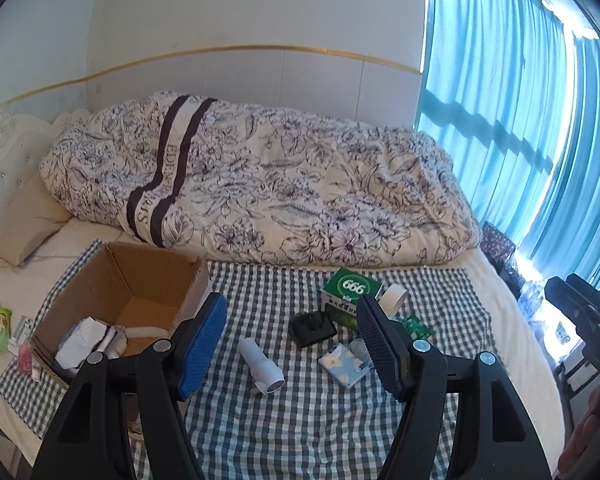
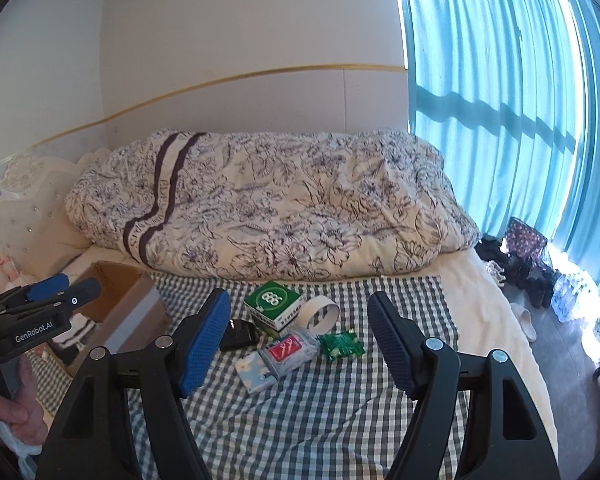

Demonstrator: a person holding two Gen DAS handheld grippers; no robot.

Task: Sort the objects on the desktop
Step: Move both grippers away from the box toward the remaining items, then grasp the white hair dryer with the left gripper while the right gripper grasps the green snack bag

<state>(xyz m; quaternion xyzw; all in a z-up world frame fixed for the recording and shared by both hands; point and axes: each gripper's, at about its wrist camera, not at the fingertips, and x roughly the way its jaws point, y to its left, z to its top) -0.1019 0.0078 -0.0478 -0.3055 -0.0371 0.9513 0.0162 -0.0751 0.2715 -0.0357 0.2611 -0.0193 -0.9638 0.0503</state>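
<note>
Both grippers hovered over the checked cloth (image 1: 300, 420), holding nothing: left gripper (image 1: 290, 344) jaws spread wide, right gripper (image 2: 298, 340) likewise. Green box (image 1: 352, 290), tape roll (image 1: 394, 298), black item (image 1: 312, 328), white tube (image 1: 260, 366) and tissue pack (image 1: 342, 364) lay clustered mid-cloth. Carton (image 1: 140, 284) sat left.

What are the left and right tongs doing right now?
Left tongs: open, holding nothing.
Right tongs: open, holding nothing.

Cardboard box (image 1: 128, 300) lies left of the medicine box (image 1: 350, 294), quilt (image 1: 260, 176) behind both
</note>
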